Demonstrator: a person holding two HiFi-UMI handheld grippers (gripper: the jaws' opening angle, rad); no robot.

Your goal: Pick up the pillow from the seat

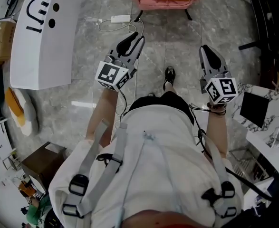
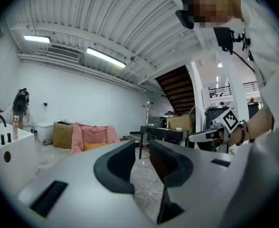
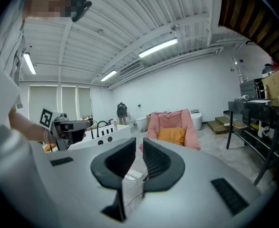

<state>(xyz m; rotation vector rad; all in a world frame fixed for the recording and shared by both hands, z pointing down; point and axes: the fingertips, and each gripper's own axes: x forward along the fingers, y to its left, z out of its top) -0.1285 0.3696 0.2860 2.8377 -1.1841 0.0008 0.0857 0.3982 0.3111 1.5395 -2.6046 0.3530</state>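
Closing in, nothing held yet: left gripper (image 2: 140,148) jaws slightly apart, right gripper (image 3: 139,147) jaws nearly together, both empty. Orange pillow (image 3: 172,136) untouched on pink chair (image 3: 195,127) seat, against backrest, well ahead. Reach, grasp, lift all remaining.

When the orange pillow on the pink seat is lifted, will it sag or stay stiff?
It probably sags: the pillow looks plump and soft where it sits in the seat. It is likely light for its size, since it seems to be stuffed fabric.
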